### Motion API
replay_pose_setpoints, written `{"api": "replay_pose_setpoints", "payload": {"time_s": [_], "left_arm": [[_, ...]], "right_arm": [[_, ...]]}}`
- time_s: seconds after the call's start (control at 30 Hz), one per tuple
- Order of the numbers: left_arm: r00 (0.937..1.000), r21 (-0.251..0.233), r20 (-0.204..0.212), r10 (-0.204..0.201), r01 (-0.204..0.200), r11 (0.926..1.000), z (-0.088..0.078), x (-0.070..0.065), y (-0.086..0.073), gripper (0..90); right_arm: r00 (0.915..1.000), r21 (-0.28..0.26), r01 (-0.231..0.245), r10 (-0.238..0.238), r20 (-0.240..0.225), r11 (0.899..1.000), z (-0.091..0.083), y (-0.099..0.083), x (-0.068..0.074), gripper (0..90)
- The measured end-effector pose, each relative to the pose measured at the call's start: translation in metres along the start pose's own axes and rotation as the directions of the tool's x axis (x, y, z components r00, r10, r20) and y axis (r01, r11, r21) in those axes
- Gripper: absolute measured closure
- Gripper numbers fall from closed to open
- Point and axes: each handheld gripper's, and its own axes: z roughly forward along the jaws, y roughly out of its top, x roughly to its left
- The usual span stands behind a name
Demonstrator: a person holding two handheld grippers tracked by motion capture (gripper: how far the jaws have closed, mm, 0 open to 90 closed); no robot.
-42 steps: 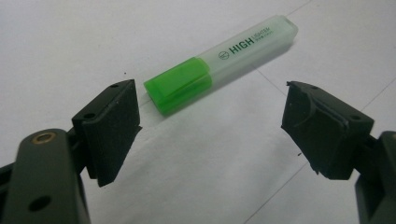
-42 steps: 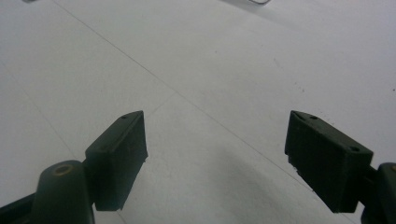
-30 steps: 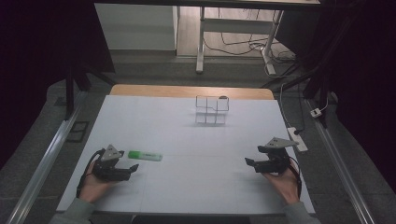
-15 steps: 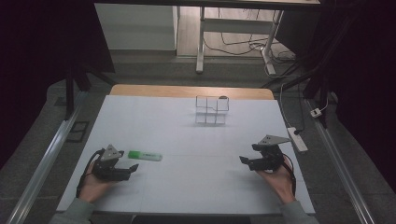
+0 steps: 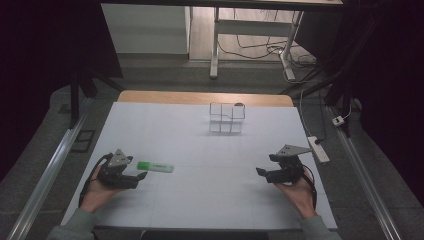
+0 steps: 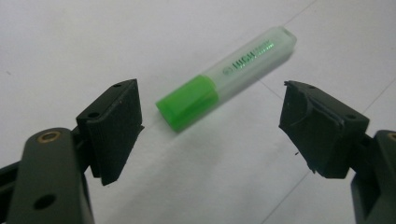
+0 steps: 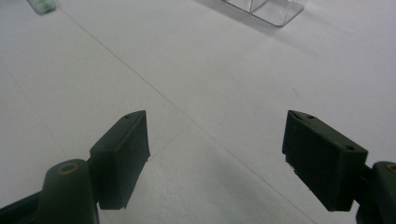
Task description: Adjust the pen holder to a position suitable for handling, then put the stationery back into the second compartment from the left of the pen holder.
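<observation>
the left gripper has its jaws spread wide with nothing between them, just bare white table below. just ahead of the gap lies a green highlighter, flat on the table, its green cap end nearest the jaws and slightly toward the left jaw, its clear barrel running away up and to the right. it touches neither jaw. from above, the left gripper sits in the person's left hand near the table's near edge, and the highlighter lies just past the jaw tips.

the right gripper also stands wide apart and holds nothing. only table surface lies between and ahead of its jaws. far ahead and to the right is a corner of a clear plastic organizer; far ahead to the left, an end of the highlighter peeks in. from above, the right gripper rests in the right hand, well apart from the highlighter, with the organizer well beyond both grippers toward the far edge.
</observation>
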Motion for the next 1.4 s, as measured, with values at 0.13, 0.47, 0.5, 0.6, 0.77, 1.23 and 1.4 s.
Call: {"api": "replay_pose_setpoints", "payload": {"time_s": [0.13, 0.47, 0.5, 0.6, 0.77, 1.23, 1.4], "left_arm": [[0.9999, -0.005, 0.006, 0.015, -0.015, 0.9999, -0.003, 0.003, 0.006, 21.1], [0.9987, 0.027, 0.021, 0.046, -0.047, 0.9985, -0.002, 0.009, 0.016, 21.0], [0.9985, 0.030, 0.023, 0.050, -0.050, 0.9983, -0.002, 0.010, 0.016, 21.1], [0.9980, 0.042, 0.030, 0.056, -0.057, 0.9975, -0.002, 0.012, 0.018, 21.2], [0.9993, 0.065, 0.016, 0.035, -0.036, 0.9972, 0.000, 0.023, 0.020, 23.7], [0.9960, 0.176, -0.061, -0.065, 0.075, 0.9816, 0.023, 0.048, 0.013, 77.8], [0.9956, 0.228, -0.047, -0.081, 0.090, 0.9695, 0.029, 0.047, 0.008, 88.8]], "right_arm": [[1.0000, -0.006, -0.004, 0.004, -0.001, 1.000, -0.001, -0.001, 0.000, 22.7], [1.0000, -0.005, -0.007, 0.007, 0.004, 1.000, -0.003, -0.003, -0.001, 22.8], [1.0000, -0.005, -0.006, 0.006, 0.005, 1.000, -0.003, -0.003, -0.001, 22.8], [1.0000, -0.003, -0.007, 0.007, 0.007, 1.000, -0.003, -0.003, -0.002, 22.8], [0.9999, -0.002, -0.006, 0.006, 0.012, 1.000, -0.003, -0.004, -0.002, 22.8], [0.9999, 0.002, -0.005, 0.005, 0.012, 1.000, -0.003, -0.004, -0.002, 22.7], [0.9999, -0.002, -0.009, 0.009, 0.014, 1.000, -0.003, -0.005, -0.003, 22.7]]}}
